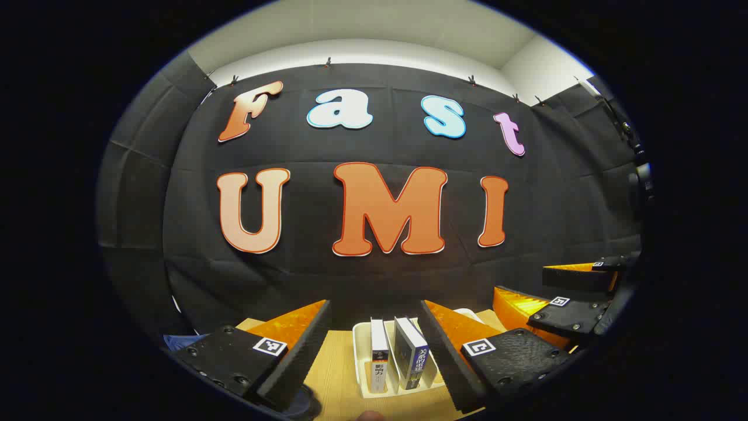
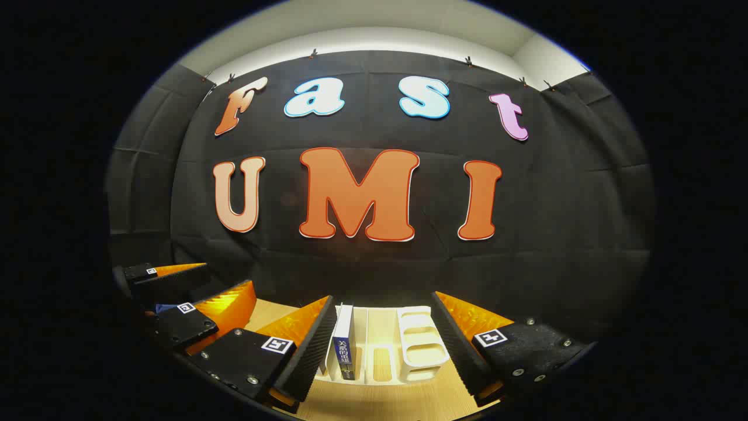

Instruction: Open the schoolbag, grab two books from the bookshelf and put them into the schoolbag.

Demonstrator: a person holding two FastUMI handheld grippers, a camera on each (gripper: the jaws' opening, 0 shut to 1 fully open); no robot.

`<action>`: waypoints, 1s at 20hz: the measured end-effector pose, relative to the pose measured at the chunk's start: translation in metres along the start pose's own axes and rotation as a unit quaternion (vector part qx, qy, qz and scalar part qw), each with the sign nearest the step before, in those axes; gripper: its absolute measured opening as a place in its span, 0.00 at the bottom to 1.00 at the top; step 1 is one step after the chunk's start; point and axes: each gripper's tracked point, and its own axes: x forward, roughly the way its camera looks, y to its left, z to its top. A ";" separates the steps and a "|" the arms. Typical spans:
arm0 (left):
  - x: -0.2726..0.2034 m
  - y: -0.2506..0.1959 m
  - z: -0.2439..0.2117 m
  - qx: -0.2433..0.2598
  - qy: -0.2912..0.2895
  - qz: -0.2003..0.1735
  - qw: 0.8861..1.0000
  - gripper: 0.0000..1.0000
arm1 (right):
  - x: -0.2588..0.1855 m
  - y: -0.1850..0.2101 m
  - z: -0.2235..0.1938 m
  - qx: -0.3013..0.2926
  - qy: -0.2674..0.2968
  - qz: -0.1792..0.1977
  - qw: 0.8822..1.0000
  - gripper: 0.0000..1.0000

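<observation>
In the left gripper view the left claw [image 1: 374, 351] sits at the bottom of the frame with its two fingers spread wide and nothing between them. Framed in that gap, low centre, is a white bookshelf [image 1: 360, 342] (a small slotted rack rather than a tall shelf) standing on a light wooden surface [image 1: 336, 374]. Two books stand upright in it side by side: a white-spined book [image 1: 379, 356] on the left and a grey-covered book [image 1: 412, 354] just beside it on the right, leaning slightly. At the right edge of the frame, lower right, the right claw [image 1: 575, 292] appears with its fingers apart. A scrap of blue fabric [image 1: 178, 341] shows at the lower left, too little of it to tell what it is. In the right gripper view the right claw [image 2: 380, 351] is likewise spread and holds nothing; between its fingers, bottom centre, the bookshelf [image 2: 421, 342] shows its open white dividers, with the grey-covered book [image 2: 345, 345] upright at the left end, close to the left-hand finger though I cannot tell whether they touch. The left claw [image 2: 187, 292] lies at the lower left, fingers apart.
</observation>
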 end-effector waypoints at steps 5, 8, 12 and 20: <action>0.002 0.001 -0.004 0.000 0.004 0.000 1.000 0.93 | 0.005 0.004 -0.006 0.002 0.010 0.006 1.000 0.97; 0.007 0.007 -0.007 -0.005 0.000 0.005 1.000 0.94 | 0.010 0.009 -0.004 -0.003 0.004 0.014 1.000 0.97; 0.022 0.015 -0.017 -0.037 0.024 0.011 0.999 0.94 | 0.022 0.022 -0.009 0.006 0.024 0.034 0.999 0.96; 0.028 0.024 -0.002 -0.035 0.005 0.019 0.999 0.93 | 0.036 0.030 -0.001 -0.004 0.025 0.041 0.999 0.97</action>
